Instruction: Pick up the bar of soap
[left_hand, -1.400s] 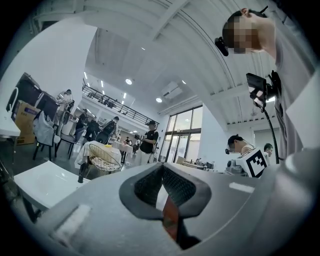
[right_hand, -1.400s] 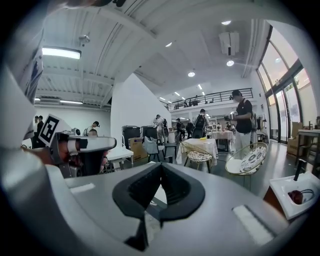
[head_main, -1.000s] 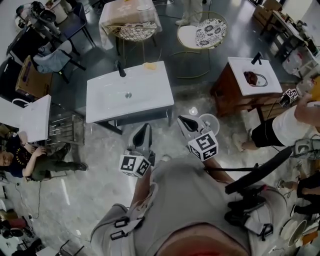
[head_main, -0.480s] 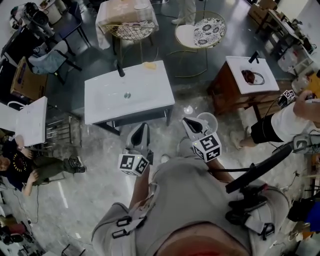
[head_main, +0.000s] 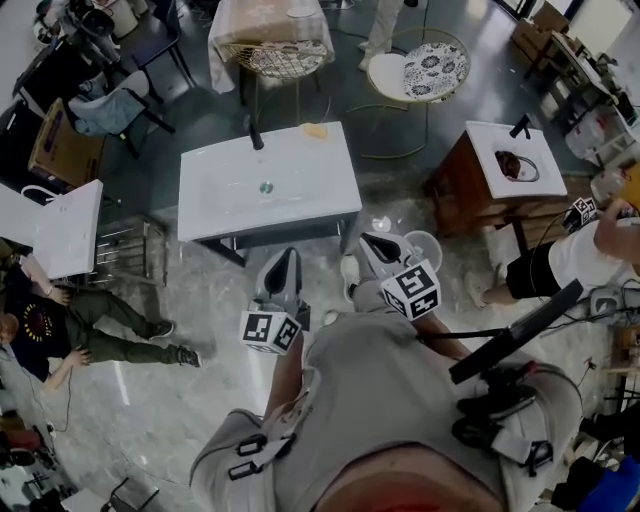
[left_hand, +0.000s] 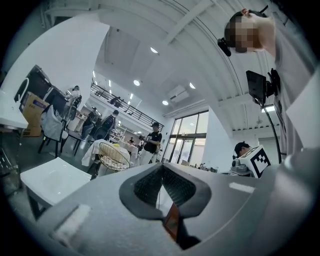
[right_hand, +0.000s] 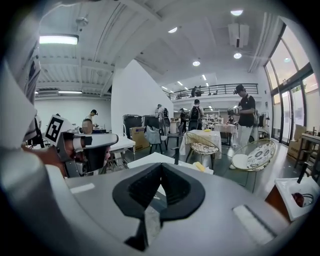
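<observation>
Yellow bar of soap (head_main: 315, 130) lies on far rim of white sink basin (head_main: 300, 195), right of black faucet (head_main: 256, 137). Left gripper (head_main: 287, 258) and right gripper (head_main: 370, 240) side by side, short of basin's near edge, well apart from soap. Both jaw pairs pressed together, nothing between.

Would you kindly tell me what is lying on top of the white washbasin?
On the washbasin, a yellow bar of soap sits at the back edge, near a black faucet; a drain shows mid-basin. Nothing covers the top.
</observation>
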